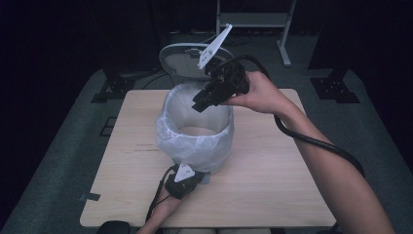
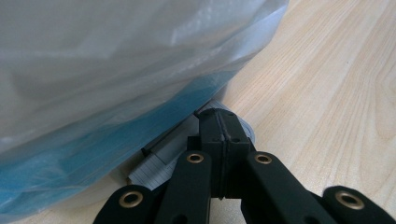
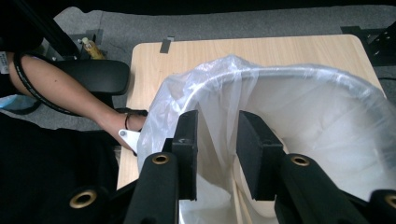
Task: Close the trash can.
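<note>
Standing apart over the bin's mouth, the right gripper's (image 3: 215,154) black pads (image 3: 254,154), with a fold of the clear plastic liner (image 3: 299,121) rising between them but pressed by neither, so nothing held there as far as can be told. Pressed together, by contrast, the left gripper's (image 2: 223,140) pads (image 2: 212,133), down at the foot of the bin near the table's front edge, tips just against a pale ribbed part at the base (whether anything is pinched between them cannot be told). Outward from there: a white, round waste bin (image 1: 195,131) at the middle of the light wooden table (image 1: 272,195), liner draped over its rim and hanging loose down the outside, a bluish tint showing through low down. Likely very light, thin and slippery, that film; soft, crumpling at a touch, easy to tear. Best taken at the rim, in a gathered fold rather than a single layer. Bin itself probably stiff and light, prone to slide or tip unless steadied at the base.
</note>
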Tool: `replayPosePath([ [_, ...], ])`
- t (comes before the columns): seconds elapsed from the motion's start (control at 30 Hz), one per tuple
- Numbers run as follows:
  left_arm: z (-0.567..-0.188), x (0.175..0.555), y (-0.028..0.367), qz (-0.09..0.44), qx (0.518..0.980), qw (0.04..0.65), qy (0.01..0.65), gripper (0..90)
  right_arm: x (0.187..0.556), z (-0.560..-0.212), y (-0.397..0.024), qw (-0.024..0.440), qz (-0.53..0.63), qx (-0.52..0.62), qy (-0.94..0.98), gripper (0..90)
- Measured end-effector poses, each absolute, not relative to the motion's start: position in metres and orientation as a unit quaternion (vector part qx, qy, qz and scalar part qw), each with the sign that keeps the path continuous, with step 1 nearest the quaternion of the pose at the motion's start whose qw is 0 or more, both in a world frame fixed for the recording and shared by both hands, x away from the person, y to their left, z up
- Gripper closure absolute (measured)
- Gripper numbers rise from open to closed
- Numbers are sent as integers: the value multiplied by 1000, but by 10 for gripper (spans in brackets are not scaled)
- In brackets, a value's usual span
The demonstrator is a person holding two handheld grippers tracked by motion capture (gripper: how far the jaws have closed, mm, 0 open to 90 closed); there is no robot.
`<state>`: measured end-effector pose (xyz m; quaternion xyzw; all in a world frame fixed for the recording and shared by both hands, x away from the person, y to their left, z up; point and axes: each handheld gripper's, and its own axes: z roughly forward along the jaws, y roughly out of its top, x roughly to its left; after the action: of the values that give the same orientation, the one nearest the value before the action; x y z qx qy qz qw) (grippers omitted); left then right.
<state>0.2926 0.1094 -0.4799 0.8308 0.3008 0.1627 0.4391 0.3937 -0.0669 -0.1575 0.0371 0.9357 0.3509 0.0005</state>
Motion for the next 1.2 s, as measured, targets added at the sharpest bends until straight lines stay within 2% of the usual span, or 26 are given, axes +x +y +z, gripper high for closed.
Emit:
replayPosePath([
  [0.7, -480, 292, 109, 162, 831, 441, 297, 900, 389, -176, -117, 0, 360, 60, 931, 574],
  [1.2, -480, 292, 109, 164, 830, 441, 299, 900, 386, -193, -151, 1, 375, 85, 923, 559],
])
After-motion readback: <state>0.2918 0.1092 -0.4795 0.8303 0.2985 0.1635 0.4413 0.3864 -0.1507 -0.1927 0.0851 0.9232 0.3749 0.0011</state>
